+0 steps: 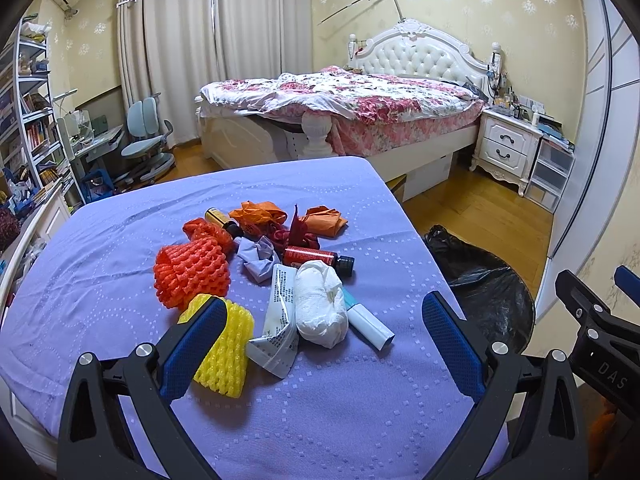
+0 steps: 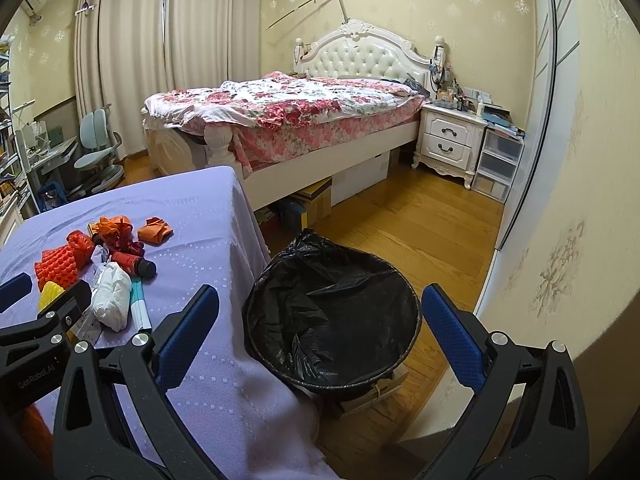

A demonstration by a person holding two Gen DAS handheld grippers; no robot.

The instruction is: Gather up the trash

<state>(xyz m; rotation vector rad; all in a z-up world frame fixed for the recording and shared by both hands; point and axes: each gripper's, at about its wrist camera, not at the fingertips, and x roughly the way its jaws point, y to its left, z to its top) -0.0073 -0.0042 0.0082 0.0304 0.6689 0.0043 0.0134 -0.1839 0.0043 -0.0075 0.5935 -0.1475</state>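
From the left wrist, the left tongs (image 1: 324,332) are wide apart and hold nothing. They hang over trash on the purple desk (image 1: 100,248): a white paper wad (image 1: 320,304), a yellow foam net (image 1: 228,352), an orange foam net (image 1: 192,276) and a red bottle (image 1: 316,258).

From the right wrist, the right tongs (image 2: 320,320) are also apart and empty, above the black-lined trash bin (image 2: 332,312) just beside the desk

trash pile (image 1: 276,280): foam nets, orange bags, red bottle, white wad, tube, heaped mid-counter on lilac cloth | bin (image 2: 332,312): round, black-lined, open, upright on floor just beside counter's right edge
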